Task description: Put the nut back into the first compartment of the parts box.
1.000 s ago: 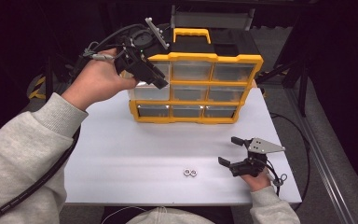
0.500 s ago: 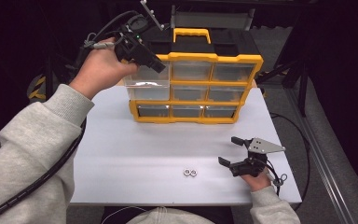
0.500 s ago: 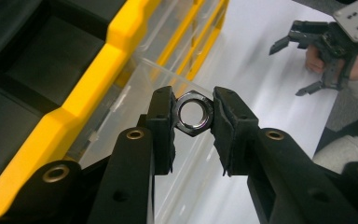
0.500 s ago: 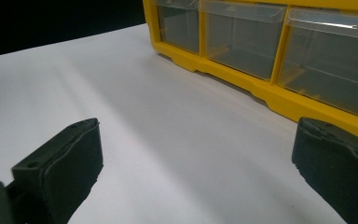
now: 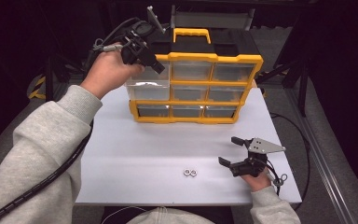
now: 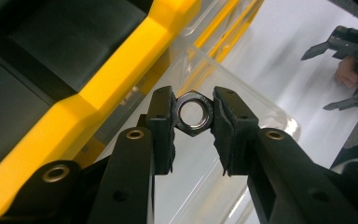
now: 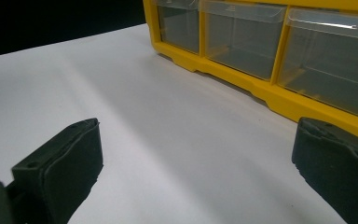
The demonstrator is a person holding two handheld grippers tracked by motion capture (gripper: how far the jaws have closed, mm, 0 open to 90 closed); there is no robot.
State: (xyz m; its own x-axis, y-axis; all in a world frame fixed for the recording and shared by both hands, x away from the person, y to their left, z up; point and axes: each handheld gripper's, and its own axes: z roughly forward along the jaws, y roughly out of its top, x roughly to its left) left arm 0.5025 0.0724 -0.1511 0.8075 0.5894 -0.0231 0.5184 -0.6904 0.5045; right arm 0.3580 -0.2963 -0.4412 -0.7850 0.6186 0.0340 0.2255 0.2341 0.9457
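High view: the left gripper (image 5: 156, 65) is up at the far left, by the top left corner of the yellow drawer box (image 5: 235, 58). A clear drawer (image 5: 147, 88) sticks out of the box on the left side, right under that gripper. In the left gripper view, the two black pads pinch a shiny metal nut (image 6: 194, 113) between them, held above the clear drawer (image 6: 242, 98).

Two more nuts (image 5: 189, 172) lie side by side on the white table (image 5: 135, 158), near the front edge. The right gripper (image 5: 232, 151) sits on the table just right of them, with its jaws spread wide and nothing between them.
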